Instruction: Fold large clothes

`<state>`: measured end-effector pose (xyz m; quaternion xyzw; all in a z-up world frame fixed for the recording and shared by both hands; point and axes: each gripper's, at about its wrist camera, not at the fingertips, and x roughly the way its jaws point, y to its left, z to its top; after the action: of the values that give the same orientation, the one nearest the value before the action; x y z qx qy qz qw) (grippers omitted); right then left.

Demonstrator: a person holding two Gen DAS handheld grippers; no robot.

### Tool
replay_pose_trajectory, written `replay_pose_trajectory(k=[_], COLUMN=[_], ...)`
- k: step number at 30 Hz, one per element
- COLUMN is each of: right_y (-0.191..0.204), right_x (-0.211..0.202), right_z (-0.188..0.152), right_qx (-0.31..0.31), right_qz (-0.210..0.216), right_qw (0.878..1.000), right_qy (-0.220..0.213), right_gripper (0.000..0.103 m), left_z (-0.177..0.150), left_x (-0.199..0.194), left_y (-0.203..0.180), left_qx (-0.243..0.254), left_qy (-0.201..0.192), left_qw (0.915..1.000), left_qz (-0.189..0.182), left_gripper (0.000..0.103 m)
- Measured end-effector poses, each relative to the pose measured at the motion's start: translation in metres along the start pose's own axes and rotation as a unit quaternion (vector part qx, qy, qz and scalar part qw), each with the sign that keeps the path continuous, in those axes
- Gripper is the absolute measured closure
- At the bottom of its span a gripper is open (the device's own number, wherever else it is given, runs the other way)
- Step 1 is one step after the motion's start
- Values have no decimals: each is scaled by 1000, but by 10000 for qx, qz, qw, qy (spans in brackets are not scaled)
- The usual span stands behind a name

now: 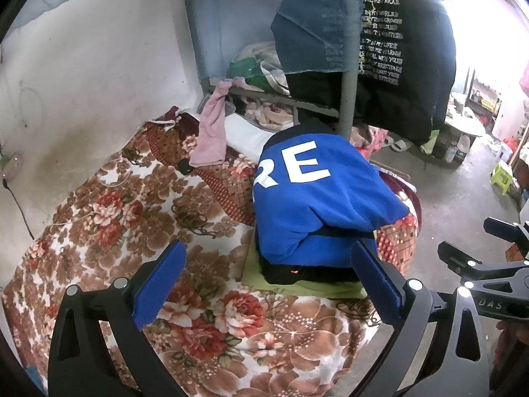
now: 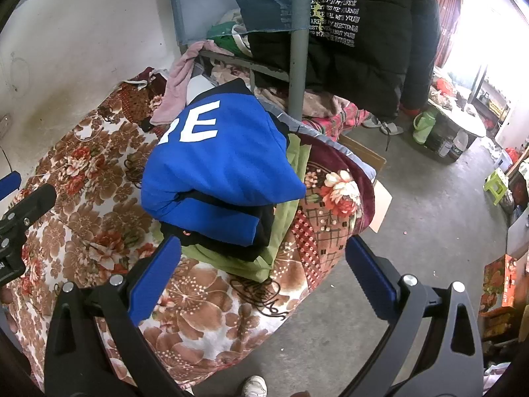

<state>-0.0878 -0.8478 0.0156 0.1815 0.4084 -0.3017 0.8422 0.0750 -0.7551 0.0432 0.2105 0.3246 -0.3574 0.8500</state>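
Sweatshirt point(image 1: 317, 198) folded on stack — grippers point(image 1: 267, 278) spread, empty.

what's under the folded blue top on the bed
Under the blue top lies a black garment, then a light green one, stacked on the floral blanket. Anything deeper is covered.

Folded blue top point(image 1: 317, 205) with white letters, topmost on a small clothes pile point(image 2: 231, 251), near bed edge, right side

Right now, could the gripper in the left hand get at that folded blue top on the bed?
Probably yes. The left gripper is open, the blue top lies just ahead on the pile, and nothing sits between them.
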Motion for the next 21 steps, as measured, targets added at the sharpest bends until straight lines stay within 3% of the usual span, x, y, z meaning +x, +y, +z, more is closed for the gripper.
replay_pose_trajectory(k=[21], right_y=[8], right_x=[3], right_z=[5], right_qx=[10], right_qz=[4], right_qw=[10000], right_qy=[-13], right_gripper=[5], left_z=[10], left_x=[8], left_y=[2], left_qx=[-11], left_qy=[71], left_qw=[9998], left_qz=[-203], left_gripper=[5])
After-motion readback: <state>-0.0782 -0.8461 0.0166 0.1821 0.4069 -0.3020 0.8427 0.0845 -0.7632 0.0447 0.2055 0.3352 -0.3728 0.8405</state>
